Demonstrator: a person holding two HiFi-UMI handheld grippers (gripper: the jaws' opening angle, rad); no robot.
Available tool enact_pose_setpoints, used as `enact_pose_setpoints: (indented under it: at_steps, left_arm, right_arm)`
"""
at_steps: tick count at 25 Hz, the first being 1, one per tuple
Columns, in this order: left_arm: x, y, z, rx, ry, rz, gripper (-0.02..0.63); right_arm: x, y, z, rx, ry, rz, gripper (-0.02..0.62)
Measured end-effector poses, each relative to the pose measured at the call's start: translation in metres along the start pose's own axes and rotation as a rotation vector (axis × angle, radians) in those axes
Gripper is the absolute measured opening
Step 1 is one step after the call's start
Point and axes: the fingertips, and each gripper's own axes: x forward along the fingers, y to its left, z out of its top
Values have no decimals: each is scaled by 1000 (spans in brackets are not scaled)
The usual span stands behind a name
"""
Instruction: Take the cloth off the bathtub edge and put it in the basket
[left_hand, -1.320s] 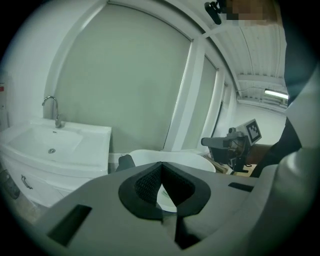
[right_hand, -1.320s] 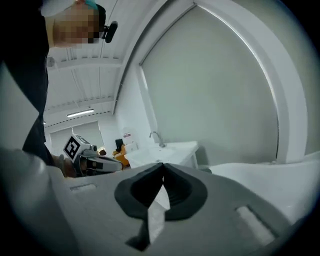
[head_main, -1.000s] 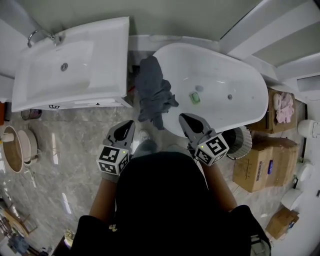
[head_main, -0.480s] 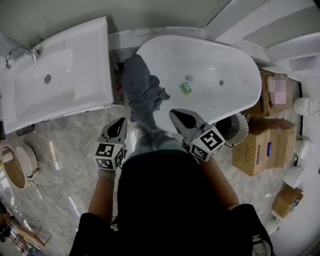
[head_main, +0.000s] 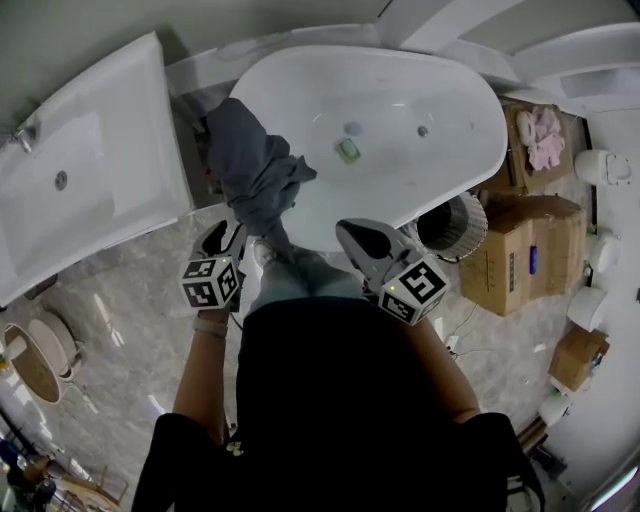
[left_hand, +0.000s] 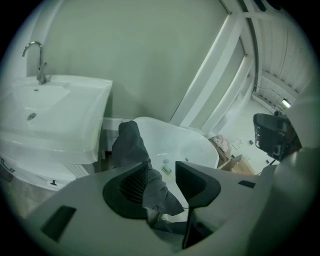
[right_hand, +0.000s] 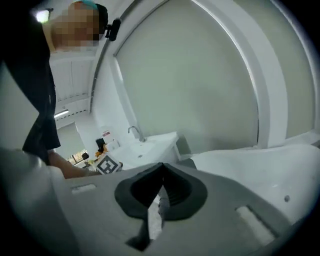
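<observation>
A dark grey cloth (head_main: 252, 170) hangs over the left rim of the white bathtub (head_main: 400, 90), its lower end trailing down the tub's outer side. My left gripper (head_main: 230, 236) is low beside that hanging end. In the left gripper view the cloth (left_hand: 131, 145) drops between the jaws of the left gripper (left_hand: 162, 167), which have just been opening; it lies near the left pad and clear of the right one. My right gripper (head_main: 347, 230) hovers at the tub's near rim, shut and empty, jaw tips meeting (right_hand: 161, 167). A ribbed basket (head_main: 462, 222) stands right of the tub.
A white washbasin (head_main: 70, 180) stands close on the left, next to the cloth. A green object (head_main: 347, 150) lies inside the tub. Cardboard boxes (head_main: 520, 260) sit on the floor beyond the basket, one holding pink fabric (head_main: 540, 135). The floor is grey marble tile (head_main: 110, 320).
The left gripper has dropped down and forward to the cloth's hanging end, and its jaws have gone from shut to open. The right gripper has shifted a little towards the tub rim.
</observation>
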Motion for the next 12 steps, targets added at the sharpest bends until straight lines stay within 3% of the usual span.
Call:
enact_pose_setpoints:
  at_steps: [5, 12]
  left_arm:
    - [51, 18, -21, -58, 54, 34, 299]
    - [112, 39, -39, -64, 96, 78, 348]
  right_arm:
    - [-19, -22, -26, 35, 26, -72, -3]
    - [-49, -48, -53, 87, 55, -156, -3]
